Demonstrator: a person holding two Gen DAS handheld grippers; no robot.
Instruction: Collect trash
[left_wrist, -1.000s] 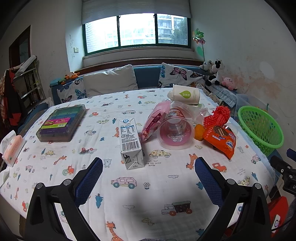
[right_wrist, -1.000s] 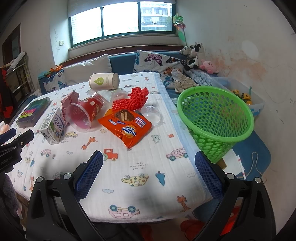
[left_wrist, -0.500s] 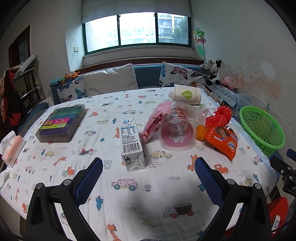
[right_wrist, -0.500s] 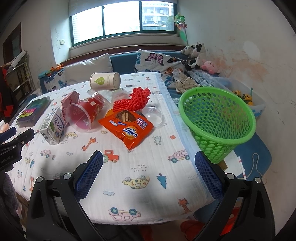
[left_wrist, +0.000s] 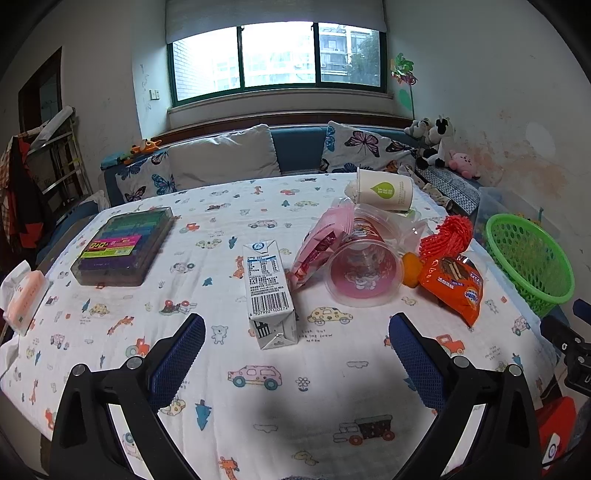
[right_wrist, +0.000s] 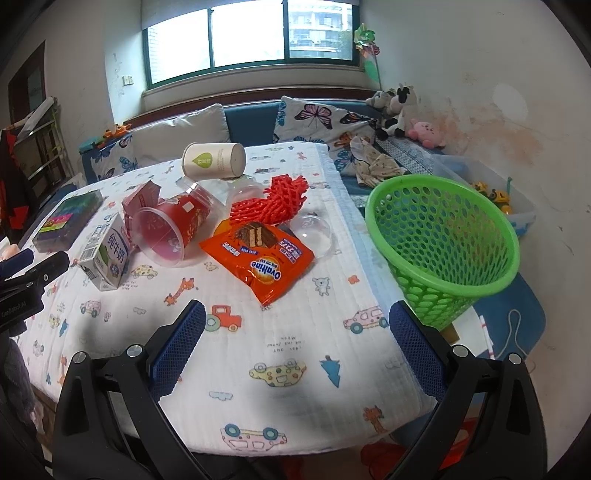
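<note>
Hovering released, my left tool (left_wrist: 295, 347) faces the milk carton (left_wrist: 269, 291) on the surface (left_wrist: 295, 406). My right tool (right_wrist: 295, 332), also released, faces the orange wrapper (right_wrist: 258, 258) beside the green basket (right_wrist: 443, 251).

Daylight from a wide green-framed window (left_wrist: 277, 55) with 3 panes, blind (left_wrist: 275, 14) partly down. White walls, right wall (right_wrist: 517, 110) stained orange-brown. Blue sofa (left_wrist: 299, 147) under the sill with a plain cushion (left_wrist: 221, 157) and butterfly pillows (left_wrist: 365, 149). Plush toys (right_wrist: 395, 107) on the right end. Metal rack (left_wrist: 55, 155) with clothes at left. Table (left_wrist: 295, 424) covered in a cartoon-print cloth.
</note>
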